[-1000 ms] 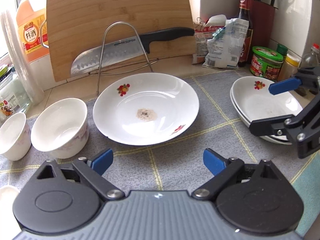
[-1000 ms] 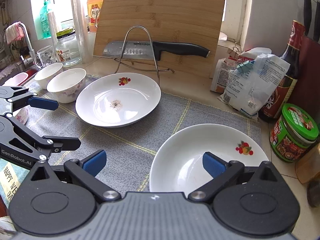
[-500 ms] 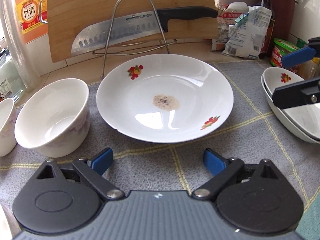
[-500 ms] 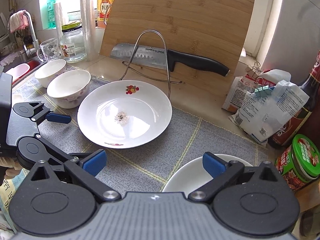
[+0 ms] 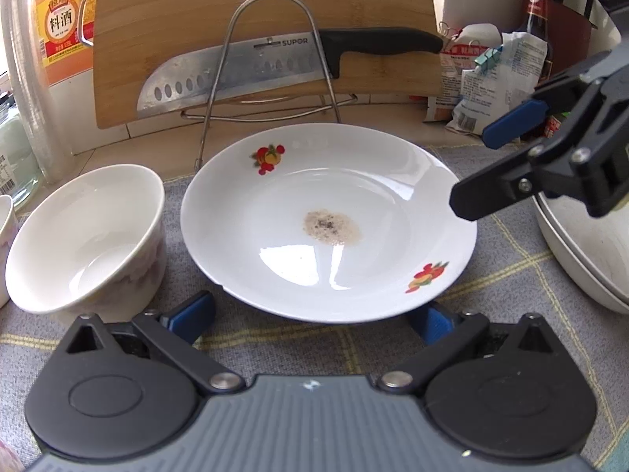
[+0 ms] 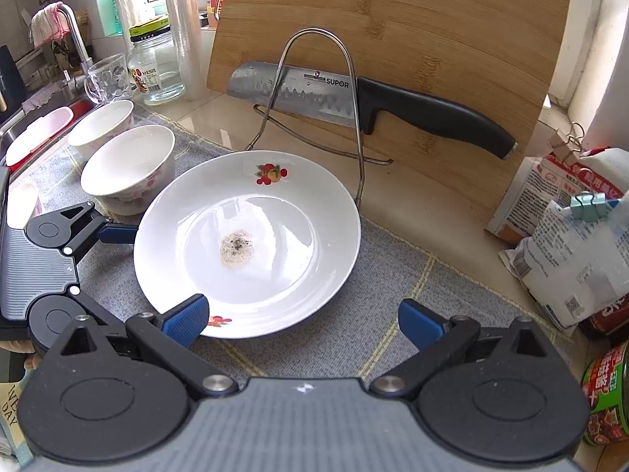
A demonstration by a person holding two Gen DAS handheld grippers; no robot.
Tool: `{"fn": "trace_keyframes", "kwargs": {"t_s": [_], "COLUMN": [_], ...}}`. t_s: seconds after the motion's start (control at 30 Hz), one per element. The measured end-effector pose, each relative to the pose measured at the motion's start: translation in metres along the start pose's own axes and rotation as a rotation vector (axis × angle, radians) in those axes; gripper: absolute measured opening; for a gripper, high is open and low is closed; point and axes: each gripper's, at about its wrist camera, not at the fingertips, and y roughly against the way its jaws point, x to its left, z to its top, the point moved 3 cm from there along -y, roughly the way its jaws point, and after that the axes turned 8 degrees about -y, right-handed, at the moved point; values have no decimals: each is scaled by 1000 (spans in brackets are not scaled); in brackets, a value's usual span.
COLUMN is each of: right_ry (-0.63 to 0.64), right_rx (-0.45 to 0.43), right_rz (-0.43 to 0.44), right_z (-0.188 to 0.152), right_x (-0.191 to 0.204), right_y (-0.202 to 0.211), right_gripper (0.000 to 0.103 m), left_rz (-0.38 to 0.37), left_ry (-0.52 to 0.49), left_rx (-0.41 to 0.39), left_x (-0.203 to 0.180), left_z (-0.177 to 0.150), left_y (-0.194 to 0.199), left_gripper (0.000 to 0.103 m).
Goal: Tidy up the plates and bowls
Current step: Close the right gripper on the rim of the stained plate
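Left wrist view shows what just changed: I have come in close to the stained plate [image 5: 328,220], which now fills the middle of the grey mat [image 5: 507,275], and my left gripper [image 5: 314,316] is opening to its widest, its blue pads at the near rim on either side, not pressing. My right gripper [image 6: 302,320] hangs wide and empty at that plate's near edge. I judge both are lining up to lift it toward the stack [image 5: 585,263]. Counted: 1 loose plate, 2 stacked at right, 2 bowls [image 6: 127,169] clearly visible, 1 knife [image 5: 275,67].
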Motion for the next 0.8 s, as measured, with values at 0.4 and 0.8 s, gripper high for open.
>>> {"fn": "trace_keyframes", "kwargs": {"t_s": [0.4,0.8], "right_ry": [150,220], "right_rx": [76,151], "right_rz": [88,168], "right_z": [41,61], "right_x": [0,-4], "right_y": [-47,-79], "right_gripper": [103,103], "left_rz": [-38,-61], "left_ry": [-35,-51], "left_rx": [-31,-62], "left_x": [1,-1], "left_z": [2,0], "left_y": [-1,3], "left_gripper": [102,102]}}
